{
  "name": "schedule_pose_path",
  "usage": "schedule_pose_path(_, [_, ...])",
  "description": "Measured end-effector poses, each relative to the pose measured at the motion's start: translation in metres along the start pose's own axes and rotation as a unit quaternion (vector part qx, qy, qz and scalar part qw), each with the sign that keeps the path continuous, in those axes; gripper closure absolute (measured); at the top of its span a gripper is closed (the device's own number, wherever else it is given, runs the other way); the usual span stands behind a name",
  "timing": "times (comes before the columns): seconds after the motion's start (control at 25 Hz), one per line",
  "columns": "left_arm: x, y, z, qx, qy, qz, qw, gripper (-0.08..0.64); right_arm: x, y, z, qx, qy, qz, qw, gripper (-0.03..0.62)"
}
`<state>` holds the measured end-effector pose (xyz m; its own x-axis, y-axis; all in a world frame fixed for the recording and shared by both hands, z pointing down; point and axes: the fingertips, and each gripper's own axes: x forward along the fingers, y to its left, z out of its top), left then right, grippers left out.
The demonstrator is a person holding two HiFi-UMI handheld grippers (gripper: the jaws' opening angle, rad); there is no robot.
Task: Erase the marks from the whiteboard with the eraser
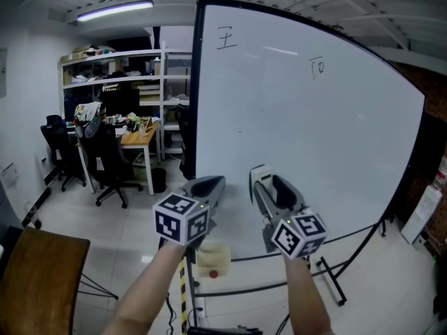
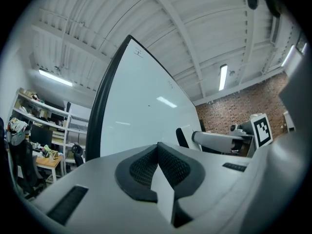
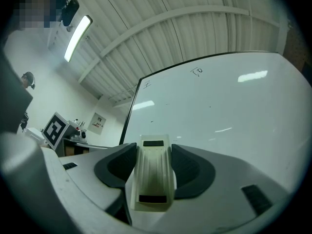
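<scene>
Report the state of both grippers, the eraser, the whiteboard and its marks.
left gripper: shut, nothing between the jaws.
right gripper: shut on the eraser.
eraser: clamped lengthwise between the right jaws.
whiteboard: upright, mostly clean.
marks: two near the top edge, not yet erased; the other is further right.

1. Right gripper (image 3: pixel 154 165): fingers (image 3: pixel 116 168) clamped on a cream eraser (image 3: pixel 153 179), lying lengthwise between them.
2. Whiteboard (image 3: pixel 234 116) beyond the eraser; two small marks (image 3: pixel 197 71) near its top edge.
</scene>
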<state>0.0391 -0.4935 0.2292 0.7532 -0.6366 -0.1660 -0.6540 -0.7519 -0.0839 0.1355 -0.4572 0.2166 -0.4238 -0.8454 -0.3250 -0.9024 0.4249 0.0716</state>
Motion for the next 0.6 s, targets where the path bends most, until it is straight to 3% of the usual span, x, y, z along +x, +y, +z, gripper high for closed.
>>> schedule_pose_path(0.6, [0.0015, -0.0023, -0.0052, -0.008, 0.001, 0.002, 1.0000, 0.560, 0.0005, 0.0012, -0.0032, -0.010, 0.013, 0.002, 1.000, 0.368])
